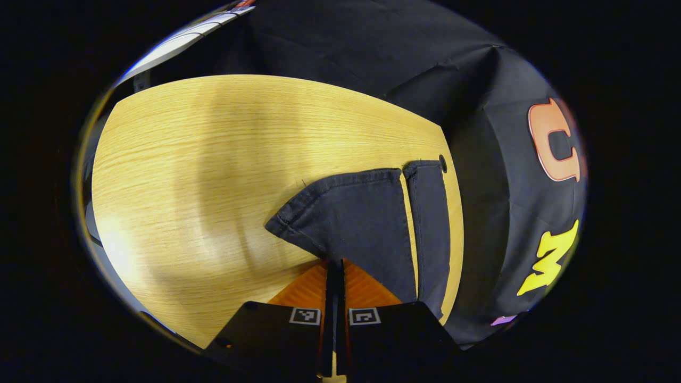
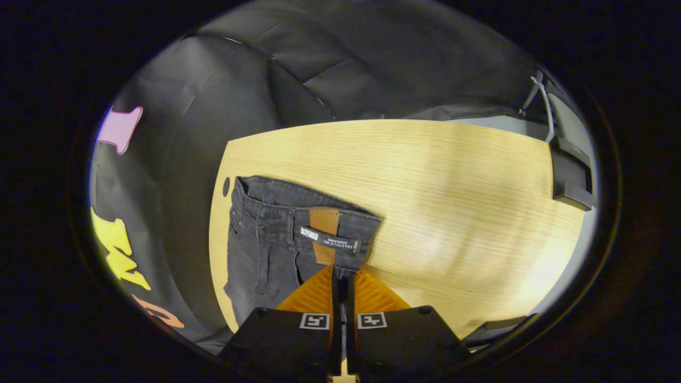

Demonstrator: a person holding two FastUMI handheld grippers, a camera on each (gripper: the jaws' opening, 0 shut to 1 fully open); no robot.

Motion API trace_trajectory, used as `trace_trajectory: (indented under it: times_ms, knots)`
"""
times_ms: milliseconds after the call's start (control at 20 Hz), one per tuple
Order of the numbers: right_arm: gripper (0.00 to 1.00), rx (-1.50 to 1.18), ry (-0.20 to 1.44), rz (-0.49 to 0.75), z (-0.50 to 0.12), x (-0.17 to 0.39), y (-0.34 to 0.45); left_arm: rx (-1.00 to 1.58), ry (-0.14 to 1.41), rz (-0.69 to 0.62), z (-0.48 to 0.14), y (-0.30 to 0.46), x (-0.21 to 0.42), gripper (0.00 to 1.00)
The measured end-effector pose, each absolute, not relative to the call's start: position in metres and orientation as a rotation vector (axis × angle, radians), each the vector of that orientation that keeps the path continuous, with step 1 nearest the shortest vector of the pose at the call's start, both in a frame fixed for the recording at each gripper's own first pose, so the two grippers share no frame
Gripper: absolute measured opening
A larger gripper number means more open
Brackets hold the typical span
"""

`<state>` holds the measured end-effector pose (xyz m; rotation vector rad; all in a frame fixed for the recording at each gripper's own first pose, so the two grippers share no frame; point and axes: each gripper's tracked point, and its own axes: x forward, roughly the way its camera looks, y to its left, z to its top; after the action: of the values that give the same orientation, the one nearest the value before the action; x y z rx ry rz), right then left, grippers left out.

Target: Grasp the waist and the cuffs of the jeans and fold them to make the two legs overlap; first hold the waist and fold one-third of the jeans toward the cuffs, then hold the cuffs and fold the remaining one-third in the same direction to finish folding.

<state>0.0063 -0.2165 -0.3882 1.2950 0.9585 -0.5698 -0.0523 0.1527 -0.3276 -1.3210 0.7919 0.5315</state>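
Observation:
Dark jeans lie on a light wooden table (image 1: pixel 213 159). In the left gripper view the two legs end in cuffs: the nearer leg's cuff (image 1: pixel 351 213) is pulled up and skewed, and the other leg (image 1: pixel 432 223) lies flat to its right. My left gripper (image 1: pixel 334 264) is shut on the edge of the nearer leg close to its cuff. In the right gripper view the waist (image 2: pixel 298 229), with its brown patch (image 2: pixel 324 221), lies near the table's left edge. My right gripper (image 2: pixel 343 272) is shut on the waistband just below the patch.
A small round hole (image 1: pixel 443 163) sits in the table by the far cuff, and the hole (image 2: pixel 226 186) beside the waist looks like it. A black bracket (image 2: pixel 572 173) with a cable hangs at the table's right end. Bare wood (image 2: pixel 452 202) stretches to the right of the waist.

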Motion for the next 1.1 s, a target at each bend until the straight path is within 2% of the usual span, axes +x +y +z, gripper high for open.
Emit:
trace_trajectory:
  times_ms: [100, 150, 250, 350, 400, 600, 900, 1000, 1050, 1100]
  knots:
    - [0.0, 1.312, 0.945, -0.553, -0.383, 0.006, -0.217, -1.319, 0.805, 0.51, -0.321, 0.154, -0.055, 0.04]
    - [0.04, 1.314, 0.937, -0.54, -0.378, 0.006, -0.217, -1.32, 0.813, 0.504, -0.316, 0.154, -0.057, 0.04]
    - [0.0, 1.301, 0.922, -0.514, -0.362, 0.011, -0.216, -1.332, 0.799, 0.481, -0.302, 0.155, -0.051, 0.04]
    - [0.0, 1.305, 0.895, -0.482, -0.345, 0.019, -0.213, -1.329, 0.78, 0.45, -0.284, 0.153, -0.046, 0.04]
    - [0.04, 1.312, 0.875, -0.463, -0.335, 0.024, -0.212, -1.323, 0.787, 0.441, -0.277, 0.153, -0.044, 0.04]
    - [0.04, 1.303, 0.83, -0.404, -0.301, 0.044, -0.21, -1.323, 0.79, 0.38, -0.244, 0.154, -0.032, 0.03]
    - [0.0, 1.255, 0.808, -0.321, -0.26, 0.094, -0.208, -1.252, 0.819, 0.309, -0.209, 0.163, 0.019, 0.03]
    - [0.04, 1.233, 0.812, -0.296, -0.253, 0.113, -0.205, -1.219, 0.847, 0.298, -0.21, 0.167, 0.038, 0.04]
    - [0.0, 1.222, 0.814, -0.288, -0.251, 0.124, -0.205, -1.219, 0.853, 0.29, -0.208, 0.168, 0.046, 0.03]
    - [0.04, 1.214, 0.816, -0.279, -0.247, 0.134, -0.203, -1.225, 0.855, 0.283, -0.206, 0.168, 0.057, 0.03]
